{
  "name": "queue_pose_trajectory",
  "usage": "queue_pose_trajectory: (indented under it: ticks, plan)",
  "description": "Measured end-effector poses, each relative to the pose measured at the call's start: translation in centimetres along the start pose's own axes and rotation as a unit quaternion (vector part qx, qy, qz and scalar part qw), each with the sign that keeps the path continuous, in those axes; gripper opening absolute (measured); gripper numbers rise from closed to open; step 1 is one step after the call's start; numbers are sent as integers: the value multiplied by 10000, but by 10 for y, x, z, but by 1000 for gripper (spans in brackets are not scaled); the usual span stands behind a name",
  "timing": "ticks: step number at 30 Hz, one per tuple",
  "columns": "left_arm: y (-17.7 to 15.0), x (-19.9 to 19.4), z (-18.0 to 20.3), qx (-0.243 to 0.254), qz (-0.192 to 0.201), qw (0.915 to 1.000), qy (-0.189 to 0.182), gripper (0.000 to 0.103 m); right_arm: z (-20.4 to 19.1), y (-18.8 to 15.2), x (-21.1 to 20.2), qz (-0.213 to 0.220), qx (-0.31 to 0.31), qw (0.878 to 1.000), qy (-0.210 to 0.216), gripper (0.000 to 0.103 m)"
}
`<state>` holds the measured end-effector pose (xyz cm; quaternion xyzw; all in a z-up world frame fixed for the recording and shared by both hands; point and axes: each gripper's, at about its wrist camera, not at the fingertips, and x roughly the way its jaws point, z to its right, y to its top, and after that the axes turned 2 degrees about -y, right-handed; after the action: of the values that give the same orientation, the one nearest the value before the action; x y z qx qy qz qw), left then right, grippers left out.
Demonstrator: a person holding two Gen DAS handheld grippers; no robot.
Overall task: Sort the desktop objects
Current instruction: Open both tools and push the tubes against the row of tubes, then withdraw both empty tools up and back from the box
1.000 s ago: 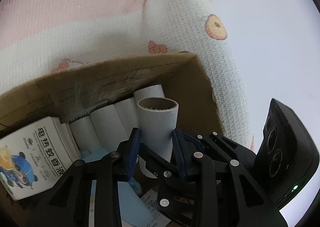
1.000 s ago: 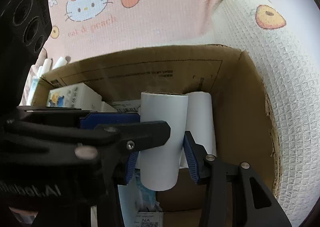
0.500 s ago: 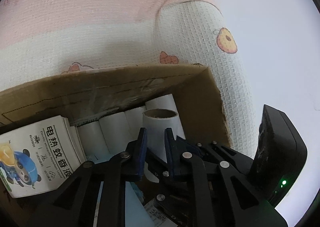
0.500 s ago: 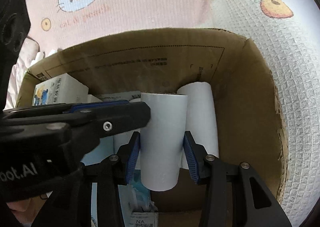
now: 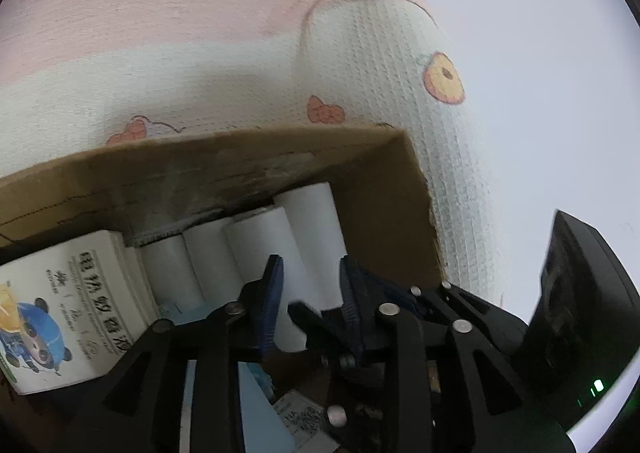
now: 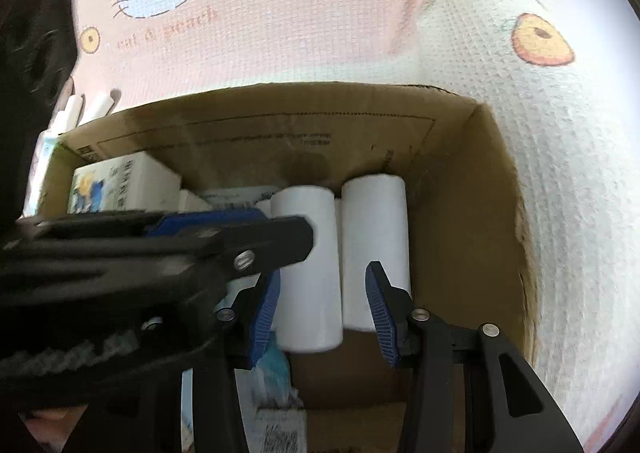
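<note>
Jaws: right gripper (image 6: 326, 313) stands open, pads clear of the white roll (image 6: 308, 273) now upright in the cardboard box (image 6: 496, 189); left gripper (image 5: 310, 289), just reopened, straddles it without visibly pressing. Behind: more rolls (image 5: 192, 265), printed carton (image 5: 60, 317). Pale sticks (image 6: 86, 107) outside look unsorted.

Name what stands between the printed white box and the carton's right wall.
A row of white paper rolls, side by side inside the carton; the left wrist view shows it.
</note>
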<state>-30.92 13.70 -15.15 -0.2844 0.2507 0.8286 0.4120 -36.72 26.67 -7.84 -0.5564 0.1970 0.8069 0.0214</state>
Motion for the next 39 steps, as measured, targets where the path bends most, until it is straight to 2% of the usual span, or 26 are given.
queue_pose_trajectory:
  ticks: [2, 7, 9, 10, 11, 12, 14, 18, 26, 32, 33, 34, 35, 36, 39]
  plan:
    - [-2, 3, 4, 80, -96, 9999, 40, 39, -1, -9, -9, -35, -50, 10000, 47, 41]
    - [-12, 8, 15, 553, -206, 9973, 445, 39, 1, -40, -12, -396, 149, 9991, 7, 41]
    - [-13, 11, 12, 634, -293, 9964, 472, 33, 10, -46, -7, -526, 340, 9980, -11, 41]
    - [-13, 14, 12, 665, -356, 9960, 489, 26, 13, -49, -5, -538, 429, 9976, -20, 41]
    - [-13, 18, 11, 685, -452, 9954, 501, 20, 16, -53, -5, -508, 497, 9975, -5, 38]
    - [-12, 19, 9, 668, -466, 9954, 504, 19, 15, -56, -4, -497, 495, 9975, 58, 36]
    - [-10, 19, 6, 667, -466, 9955, 496, 16, 15, -59, -1, -561, 550, 9967, 182, 30]
    - [-6, 20, 4, 737, -490, 9950, 463, 13, 14, -58, 7, -661, 539, 9963, 72, 30]
    - [3, 19, 1, 858, -501, 9938, 497, 14, 27, -46, 14, -838, 718, 9938, 162, 30]
    - [4, 14, -1, 991, -469, 9929, 465, 14, 32, -50, 6, -842, 626, 9944, 100, 30]
    - [3, 12, -1, 1043, -416, 9923, 524, 16, 32, -52, 4, -833, 613, 9946, 67, 30]
    - [3, 10, 0, 1112, -352, 9913, 612, 25, 32, -53, -1, -813, 598, 9949, 18, 30]
    - [2, 7, 1, 1202, -292, 9902, 650, 30, 32, -55, -4, -794, 599, 9950, -1, 30]
    - [1, 4, 3, 1298, -263, 9895, 586, 37, 32, -56, -7, -775, 612, 9951, 1, 30]
    - [-3, -8, 10, 1592, -148, 9860, 470, 47, 29, -62, -20, -705, 658, 9953, 27, 30]
